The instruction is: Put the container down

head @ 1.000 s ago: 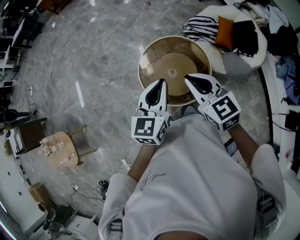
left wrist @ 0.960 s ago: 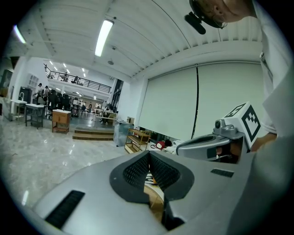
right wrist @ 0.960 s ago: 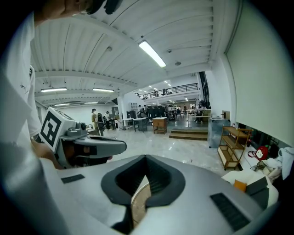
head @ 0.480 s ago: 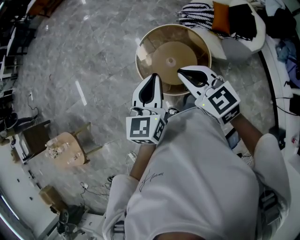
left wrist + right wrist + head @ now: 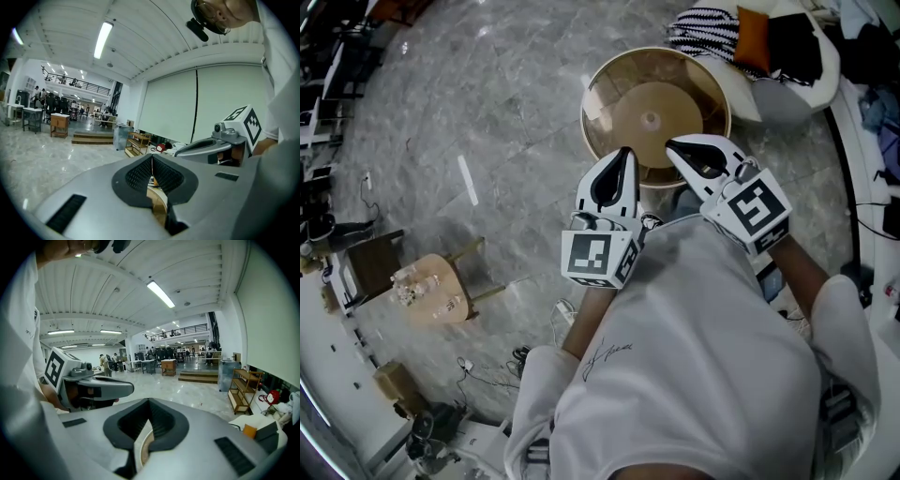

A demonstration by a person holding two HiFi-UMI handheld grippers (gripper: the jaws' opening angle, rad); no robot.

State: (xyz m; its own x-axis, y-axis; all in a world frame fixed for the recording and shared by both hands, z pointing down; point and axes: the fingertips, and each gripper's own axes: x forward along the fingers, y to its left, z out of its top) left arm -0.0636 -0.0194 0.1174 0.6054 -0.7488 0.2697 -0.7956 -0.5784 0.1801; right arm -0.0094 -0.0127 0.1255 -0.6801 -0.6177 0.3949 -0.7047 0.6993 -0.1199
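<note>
A round amber container [image 5: 654,108] with see-through walls stands below me on the marble floor. My left gripper [image 5: 625,153] and right gripper [image 5: 672,144] are held side by side at chest height, and their tips overlap the container's near rim. Both are shut, pads meeting at the tips with nothing between them. In the left gripper view, the container's tan rim [image 5: 159,202] shows through the gap under the left gripper's [image 5: 151,157] tips. Its rim [image 5: 144,446] shows the same way under the right gripper [image 5: 149,401] in the right gripper view. I cannot tell whether either gripper touches it.
A white beanbag [image 5: 787,98] with a striped cushion [image 5: 703,42] and an orange cushion [image 5: 752,39] lies just beyond the container. A small wooden chair [image 5: 427,291] stands at the left. Cables [image 5: 555,323] lie by my feet. Desks line the left edge.
The view has shifted a little. Both grippers stay shut and keep about the same place over the container's near rim.
</note>
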